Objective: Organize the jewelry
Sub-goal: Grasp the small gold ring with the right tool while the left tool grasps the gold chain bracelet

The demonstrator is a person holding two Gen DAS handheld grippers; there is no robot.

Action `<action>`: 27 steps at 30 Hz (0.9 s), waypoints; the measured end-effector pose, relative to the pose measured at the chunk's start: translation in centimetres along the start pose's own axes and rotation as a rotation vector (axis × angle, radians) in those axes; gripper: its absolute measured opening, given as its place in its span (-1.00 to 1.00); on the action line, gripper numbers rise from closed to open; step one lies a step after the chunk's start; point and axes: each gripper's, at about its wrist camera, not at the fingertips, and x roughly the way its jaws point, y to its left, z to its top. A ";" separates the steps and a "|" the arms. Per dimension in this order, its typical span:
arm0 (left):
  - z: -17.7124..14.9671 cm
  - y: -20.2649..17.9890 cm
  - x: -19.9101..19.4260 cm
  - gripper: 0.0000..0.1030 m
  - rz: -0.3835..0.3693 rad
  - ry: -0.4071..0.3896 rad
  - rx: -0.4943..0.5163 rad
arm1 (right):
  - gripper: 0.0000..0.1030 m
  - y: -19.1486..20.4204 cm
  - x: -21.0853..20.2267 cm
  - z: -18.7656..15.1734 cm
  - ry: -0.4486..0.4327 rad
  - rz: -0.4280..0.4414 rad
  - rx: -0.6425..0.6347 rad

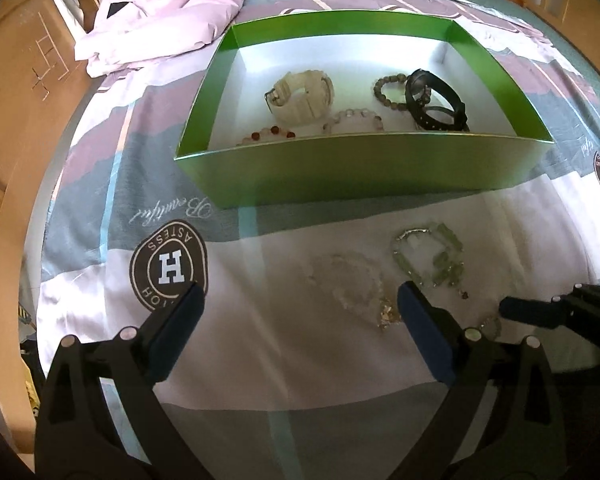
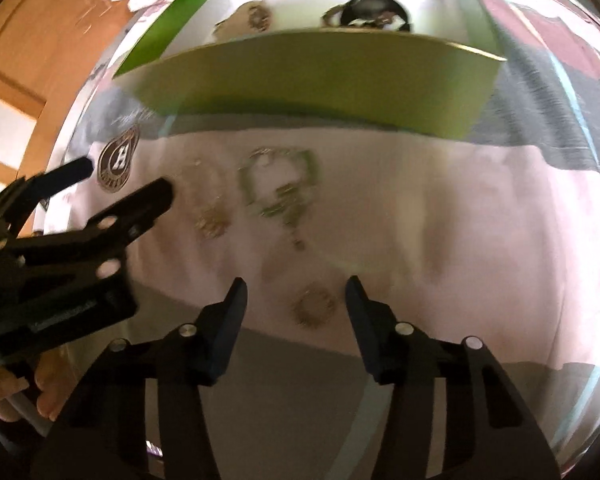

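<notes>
A green box (image 1: 352, 168) with a white floor holds a white watch (image 1: 300, 96), bead bracelets (image 1: 388, 88) and a black watch (image 1: 436, 100). On the bedsheet in front of it lie a pale green stone bracelet (image 1: 428, 256), a clear bead bracelet (image 1: 348, 280) and a small gold piece (image 1: 388, 316). My left gripper (image 1: 300, 304) is open just above the clear beads, with nothing gripped. My right gripper (image 2: 296, 296) is open around a small round beaded piece (image 2: 314, 306); its pads stand clear of it. The right wrist view is blurred.
A crumpled pink quilt (image 1: 160, 8) lies behind the box on the left, next to the wooden bed frame (image 1: 16, 128). The left gripper (image 2: 124, 179), with a hand under it, reaches in close beside the right one. The box's near wall (image 2: 308, 80) rises just beyond the loose jewelry.
</notes>
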 end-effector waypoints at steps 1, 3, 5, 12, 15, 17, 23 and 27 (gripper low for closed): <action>0.0 0.0 0.0 0.91 0.003 0.001 -0.001 | -0.06 0.4 0.1 -0.2 0.003 -0.027 -0.021; 0.0 0.2 0.1 0.91 -0.001 0.006 -0.010 | -0.24 1.1 0.8 -0.5 0.026 -0.118 -0.076; 0.0 0.4 0.2 0.91 -0.011 0.010 -0.020 | -0.31 1.8 1.1 -0.7 0.031 -0.174 -0.121; -0.2 0.3 0.3 0.91 -0.023 0.015 -0.023 | -0.58 1.1 0.8 -0.4 0.028 -0.161 -0.069; -0.3 0.0 0.0 0.91 -0.046 0.012 -0.013 | -0.59 0.7 0.0 -0.3 0.008 -0.150 -0.068; -0.3 -0.1 -0.3 0.91 -0.065 0.008 -0.011 | -0.59 0.7 -0.7 -0.1 -0.012 -0.164 -0.075; -0.5 -0.7 -0.5 0.91 -0.173 0.027 -0.018 | -0.59 -2.5 -2.7 0.9 -0.058 -0.197 0.027; -0.7 -1.2 0.2 0.91 -0.224 0.048 -0.020 | -0.58 -5.1 -4.4 1.2 -0.101 -0.221 0.088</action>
